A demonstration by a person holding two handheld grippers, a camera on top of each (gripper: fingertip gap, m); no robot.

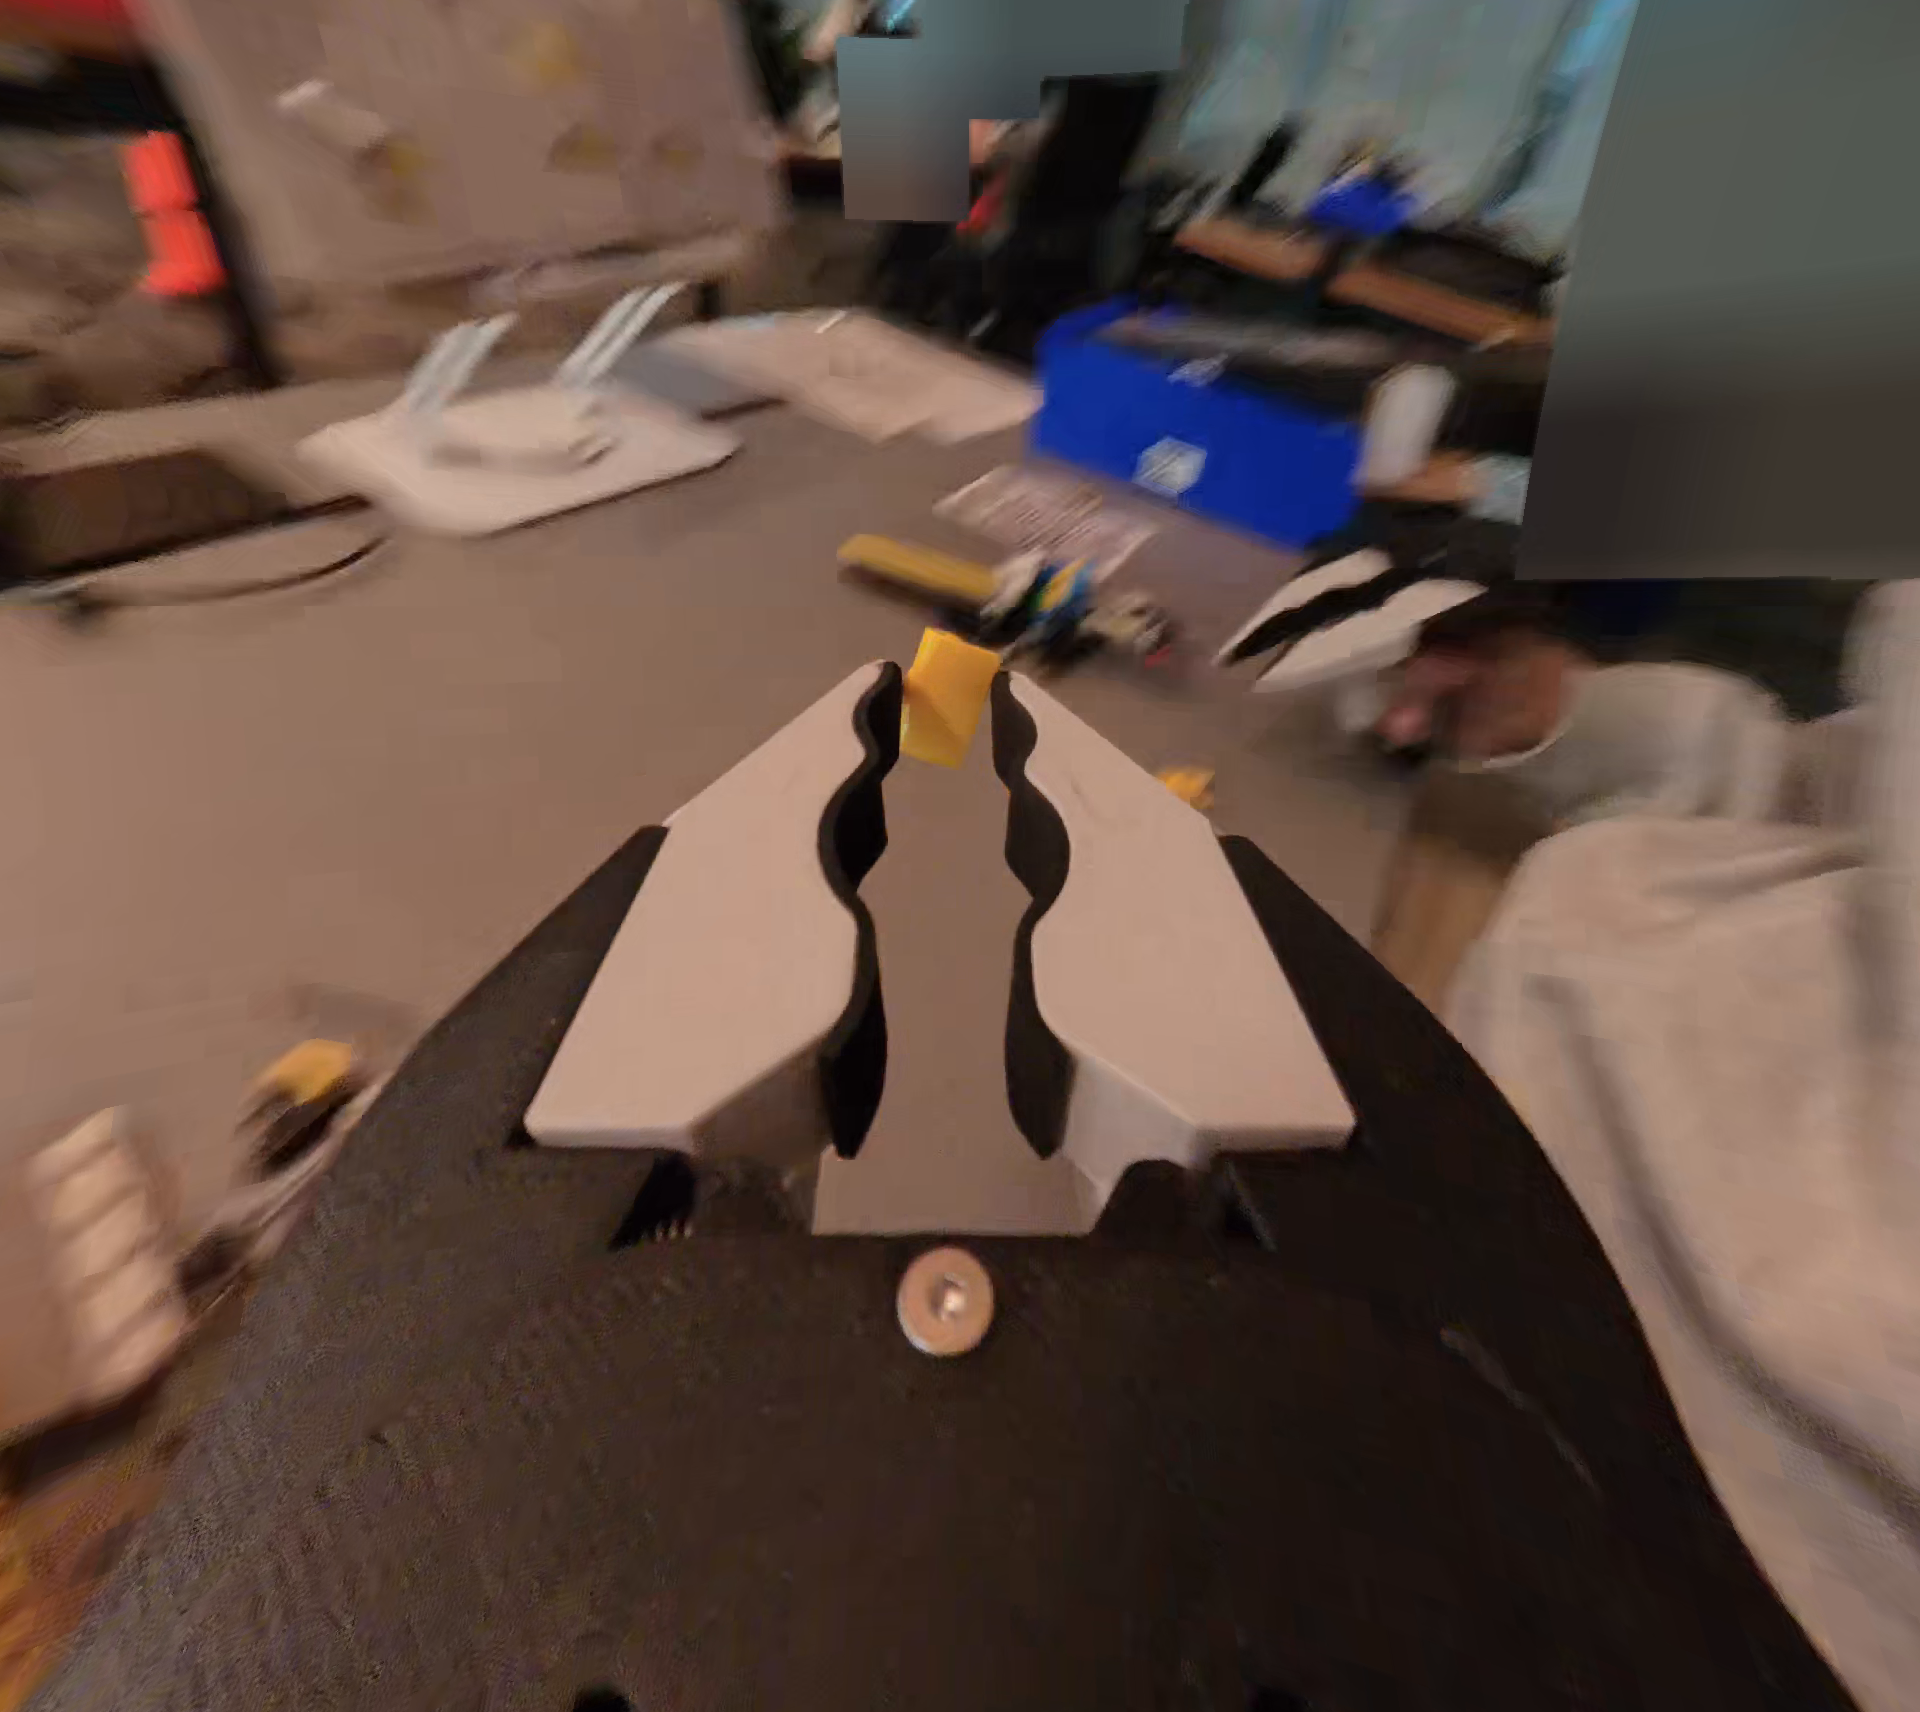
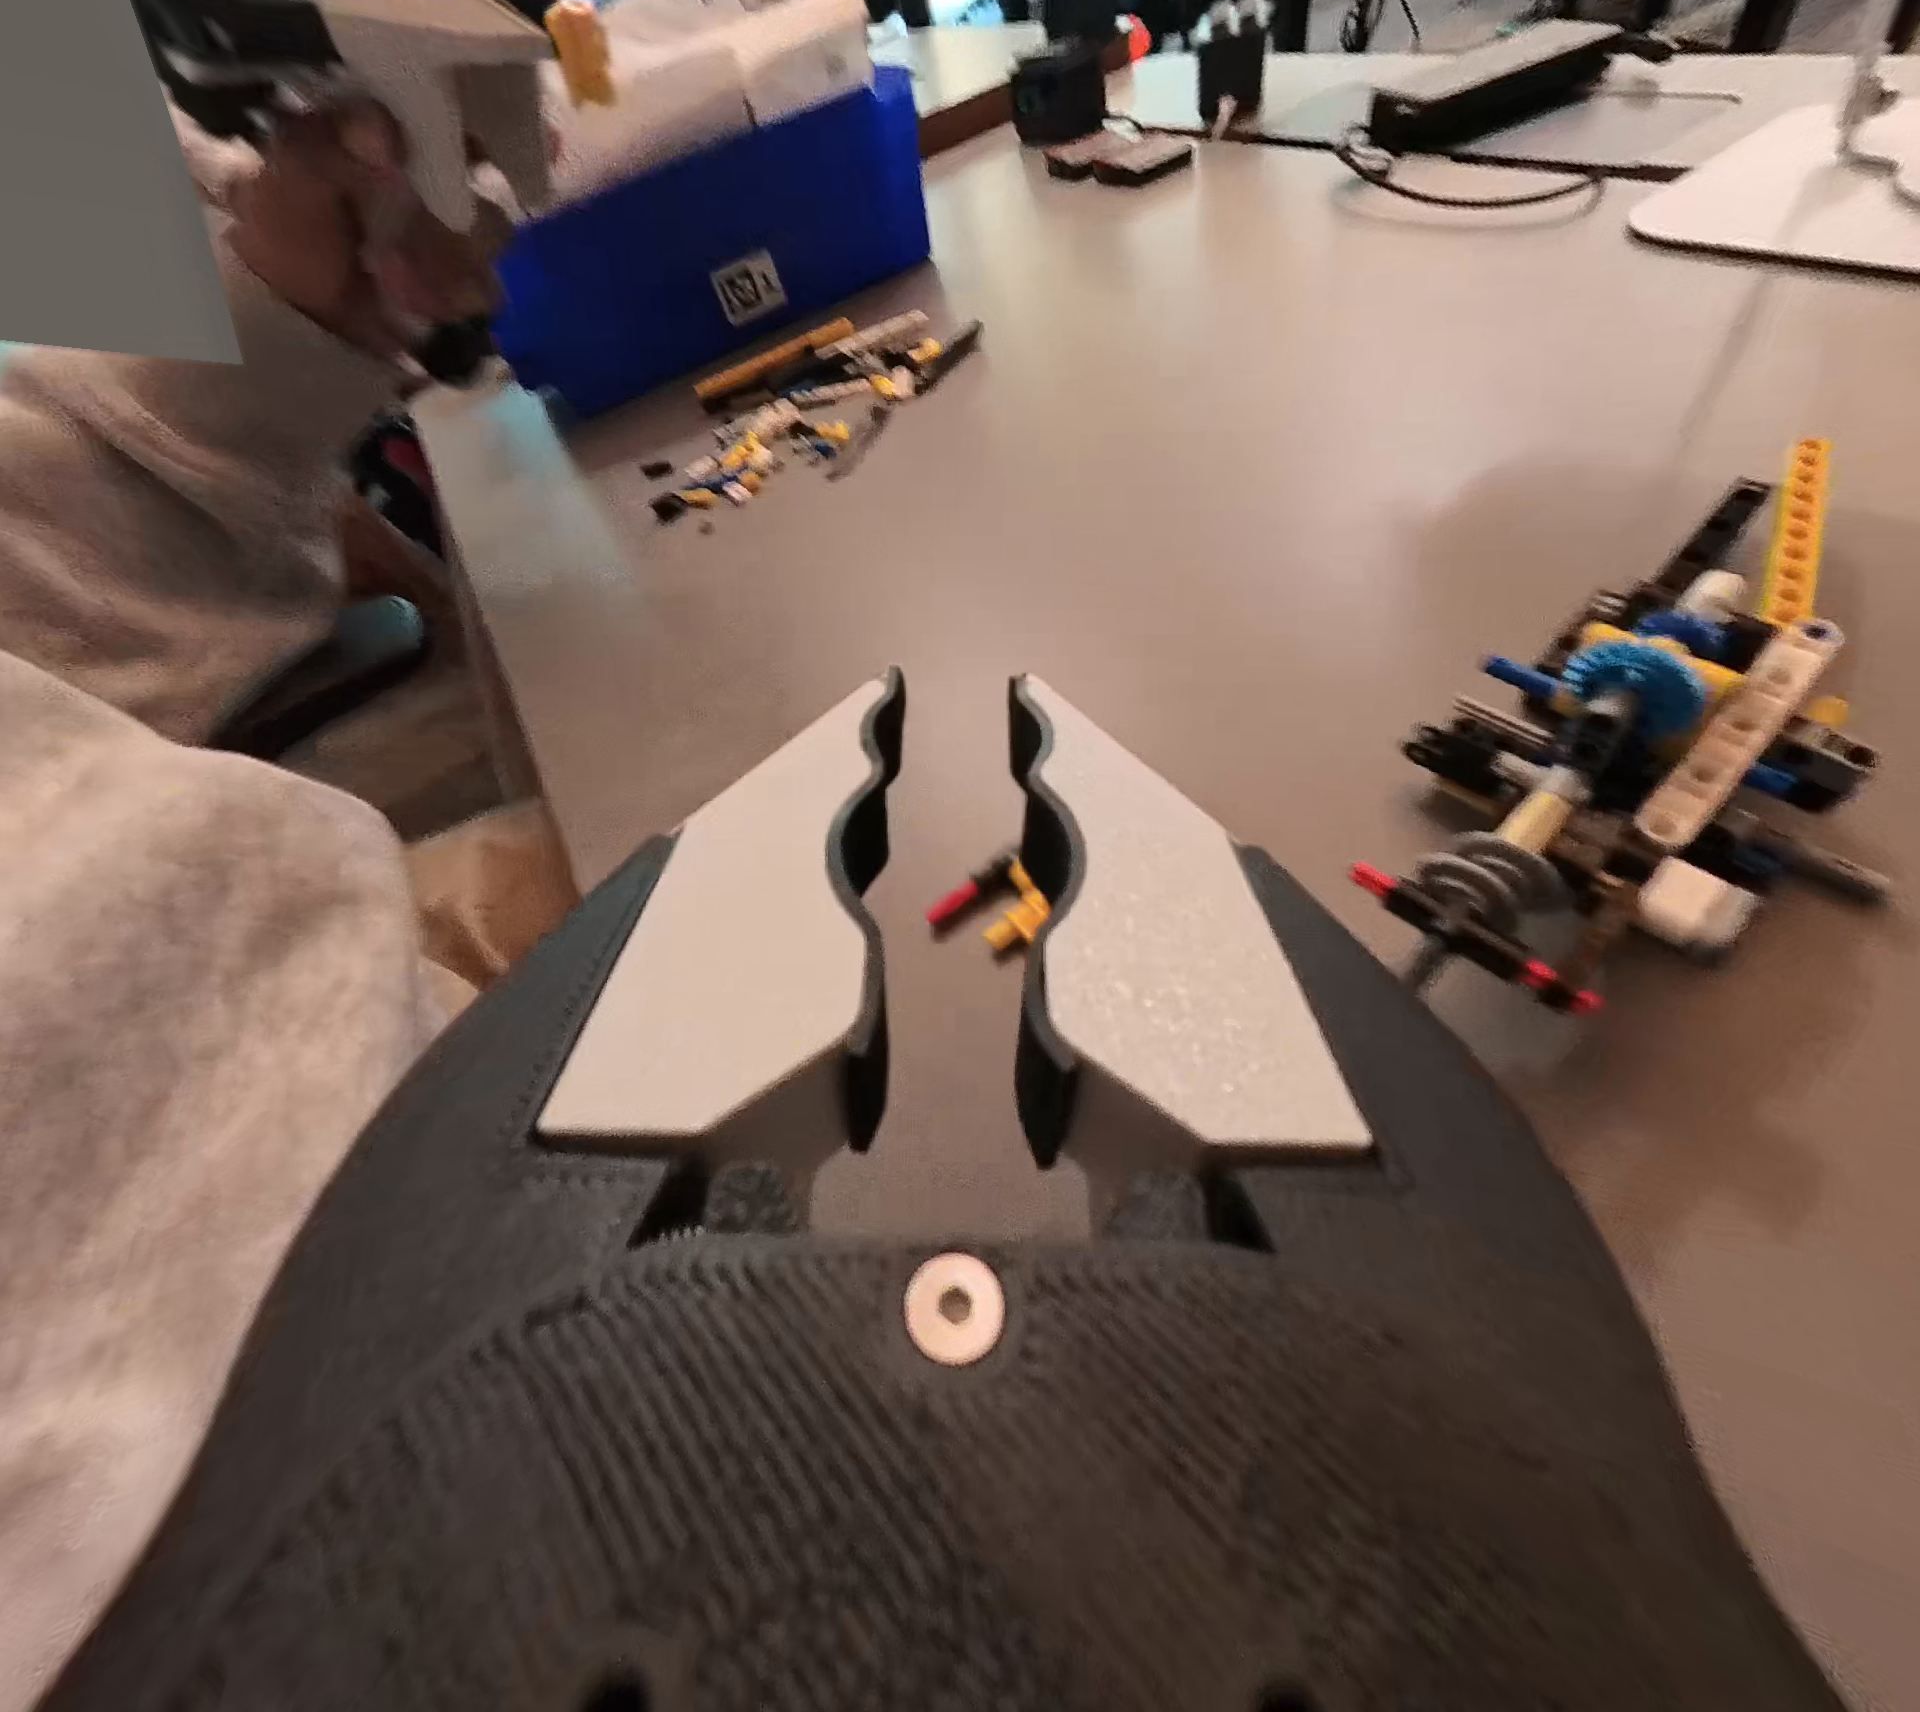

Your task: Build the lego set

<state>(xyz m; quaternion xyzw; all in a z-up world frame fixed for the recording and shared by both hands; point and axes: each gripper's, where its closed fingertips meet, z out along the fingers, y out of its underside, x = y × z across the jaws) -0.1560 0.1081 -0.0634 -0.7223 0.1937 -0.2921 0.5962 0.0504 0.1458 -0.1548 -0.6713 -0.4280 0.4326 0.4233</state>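
Note:
My left gripper point(image 1: 943, 683) is shut on a small yellow lego piece point(image 1: 940, 698), held at the fingertips above the grey table point(image 1: 416, 779). It also shows far off in the right wrist view point(image 2: 416, 73), with the yellow piece point(image 2: 579, 52) raised in front of the bin. My right gripper point(image 2: 956, 677) is open and empty, low over the table. A small red, black and yellow piece point(image 2: 987, 904) lies on the table under its fingers. The part-built lego model point(image 2: 1631, 758) stands to its right. A pile of loose pieces point(image 2: 800, 415) lies ahead by the blue bin point(image 2: 727, 239).
A person's grey sleeve point(image 2: 156, 831) fills the left side. White monitor stands point(image 2: 1787, 197), cables and black boxes point(image 2: 1060, 93) sit at the table's far side. In the left wrist view the loose pieces point(image 1: 1049, 602) and blue bin point(image 1: 1195, 426) lie ahead, blurred. The left gripper's tips are roughly 25 cm from the right gripper's.

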